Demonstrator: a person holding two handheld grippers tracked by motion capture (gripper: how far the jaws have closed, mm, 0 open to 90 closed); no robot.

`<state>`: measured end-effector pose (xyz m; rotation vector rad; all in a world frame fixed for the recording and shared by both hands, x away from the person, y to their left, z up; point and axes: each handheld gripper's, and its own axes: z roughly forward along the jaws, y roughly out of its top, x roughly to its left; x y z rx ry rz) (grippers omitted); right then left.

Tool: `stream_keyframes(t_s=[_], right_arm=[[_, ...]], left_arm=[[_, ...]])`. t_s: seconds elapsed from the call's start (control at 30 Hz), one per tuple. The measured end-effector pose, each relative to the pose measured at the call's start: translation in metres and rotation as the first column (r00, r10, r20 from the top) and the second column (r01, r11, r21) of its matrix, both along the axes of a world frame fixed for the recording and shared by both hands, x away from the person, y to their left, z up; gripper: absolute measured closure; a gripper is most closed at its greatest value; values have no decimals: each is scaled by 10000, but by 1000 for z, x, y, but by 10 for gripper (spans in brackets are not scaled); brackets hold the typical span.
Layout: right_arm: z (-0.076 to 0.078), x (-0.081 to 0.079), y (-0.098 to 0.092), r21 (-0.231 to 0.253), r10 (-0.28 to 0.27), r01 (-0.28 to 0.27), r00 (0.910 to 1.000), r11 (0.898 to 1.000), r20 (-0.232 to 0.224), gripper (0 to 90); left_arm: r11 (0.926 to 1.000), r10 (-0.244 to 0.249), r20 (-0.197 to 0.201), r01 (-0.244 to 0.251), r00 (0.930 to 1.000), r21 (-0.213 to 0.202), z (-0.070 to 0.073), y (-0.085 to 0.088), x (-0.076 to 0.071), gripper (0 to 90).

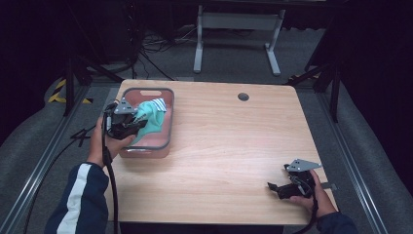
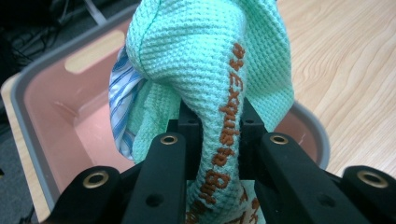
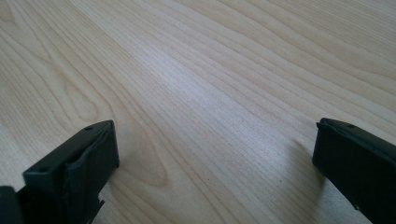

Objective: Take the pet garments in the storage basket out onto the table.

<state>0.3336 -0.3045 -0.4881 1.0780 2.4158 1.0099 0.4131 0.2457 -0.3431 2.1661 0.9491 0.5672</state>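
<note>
Over the wooden table (image 1: 234,146), left gripper (image 2: 219,135) jaws pinch the green cloth (image 2: 205,60) between them.

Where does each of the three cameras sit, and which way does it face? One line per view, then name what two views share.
High view: above the person's side, facing forward and down on the table; both forearms and hands show.
Left gripper view: on the left claw, looking along its jaws, shut on the green cloth over the pink bin.
Right gripper view: on the right claw, jaws open over bare wood.
Shared: high and left gripper views both show cloth and bin.
</note>
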Motion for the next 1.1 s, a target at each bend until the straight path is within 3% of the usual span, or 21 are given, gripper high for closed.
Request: stream_keyframes(t_s=[0.53,0.87,1.1], right_arm=[[0,0,0,1,-1,1,10000,10000,0,6],[0,0,0,-1,-1,1,10000,10000,1,6],[0,0,0,1,-7,7,10000,10000,2,6]], left_arm=[[9980,-634,746,637,9952,-14,38,-26,-3,781],[9935,-1131,882,1138,9897,-26,49,-51,-2,781],[9851,-1718,864,1716,9813,104,52,-76,-1,781]])
